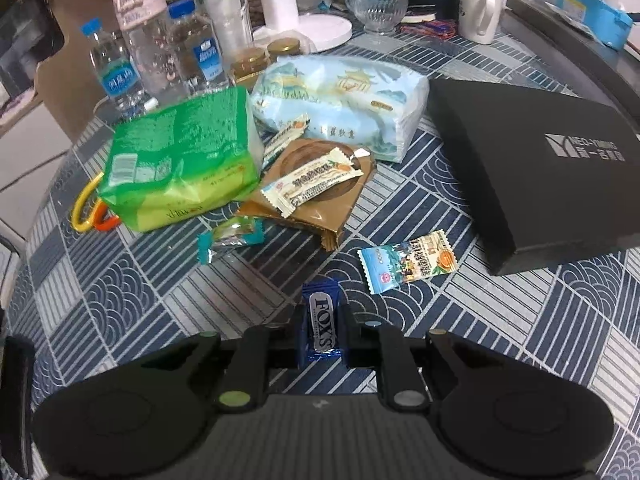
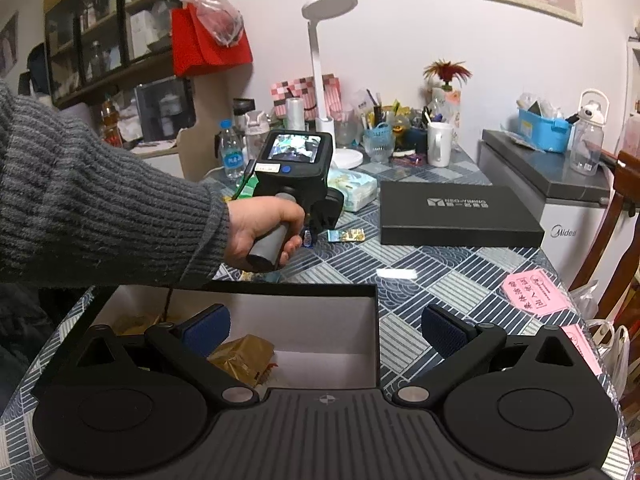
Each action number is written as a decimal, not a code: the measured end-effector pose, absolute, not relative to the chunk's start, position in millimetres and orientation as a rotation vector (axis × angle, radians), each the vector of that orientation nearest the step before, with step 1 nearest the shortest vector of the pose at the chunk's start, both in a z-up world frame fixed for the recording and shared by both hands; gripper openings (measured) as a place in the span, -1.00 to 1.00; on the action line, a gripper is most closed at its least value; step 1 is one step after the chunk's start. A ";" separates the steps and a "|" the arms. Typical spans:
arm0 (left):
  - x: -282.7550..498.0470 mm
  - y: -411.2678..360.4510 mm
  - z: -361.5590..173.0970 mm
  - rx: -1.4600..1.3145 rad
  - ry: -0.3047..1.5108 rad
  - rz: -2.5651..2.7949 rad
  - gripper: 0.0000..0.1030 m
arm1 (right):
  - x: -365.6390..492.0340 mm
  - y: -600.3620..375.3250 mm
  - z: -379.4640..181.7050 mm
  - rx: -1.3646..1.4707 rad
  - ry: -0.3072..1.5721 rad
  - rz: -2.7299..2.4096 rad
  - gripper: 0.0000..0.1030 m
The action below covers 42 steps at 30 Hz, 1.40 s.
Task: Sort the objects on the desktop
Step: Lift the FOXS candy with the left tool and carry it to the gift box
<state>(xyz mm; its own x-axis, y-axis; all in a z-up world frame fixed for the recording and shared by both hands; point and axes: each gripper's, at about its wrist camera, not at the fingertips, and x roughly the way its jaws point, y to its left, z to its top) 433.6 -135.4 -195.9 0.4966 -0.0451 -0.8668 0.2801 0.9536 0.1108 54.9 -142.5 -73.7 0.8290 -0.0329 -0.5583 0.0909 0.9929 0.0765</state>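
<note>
Left hand-held gripper (image 1: 320, 330) clamping upright blue candy (image 1: 319, 326) between fingers, hovering over bench (image 1: 120, 300). Green-orange candy (image 1: 408, 266) lying ahead-right of it. Right hand-held gripper (image 2: 325, 330) standing apart, holding nothing, over open box (image 2: 320, 330).

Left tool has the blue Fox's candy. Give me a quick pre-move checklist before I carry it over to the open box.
1. Grip: left tool shut on the Fox's candy, wrapper between both pads: ok.
2. Candy lifted off the tablecloth: cannot tell.
3. Open box uncovered, room beside the brown packet inside: ok.
4. Right tool open and empty but hovering over the box: not ok, may block the drop.
5. Black lid set aside, apart from the box: ok.
</note>
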 end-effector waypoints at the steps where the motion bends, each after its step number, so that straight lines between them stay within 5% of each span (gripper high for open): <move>1: 430.6 -135.3 -193.0 0.257 1.028 -0.201 -0.65 | 53.6 -142.0 -71.8 0.098 0.585 -0.067 1.00; 42: 303.4 -61.0 -80.3 0.244 0.889 -0.313 -0.65 | -16.4 -97.5 -6.9 -0.027 0.513 -0.117 1.00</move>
<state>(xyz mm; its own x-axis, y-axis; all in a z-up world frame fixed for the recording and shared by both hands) 303.4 -61.0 -80.3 0.5896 -0.1660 -0.7905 0.3661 0.9273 0.0783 -16.4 -97.5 -6.9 0.8649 -0.1186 -0.4876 0.1052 0.9929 -0.0549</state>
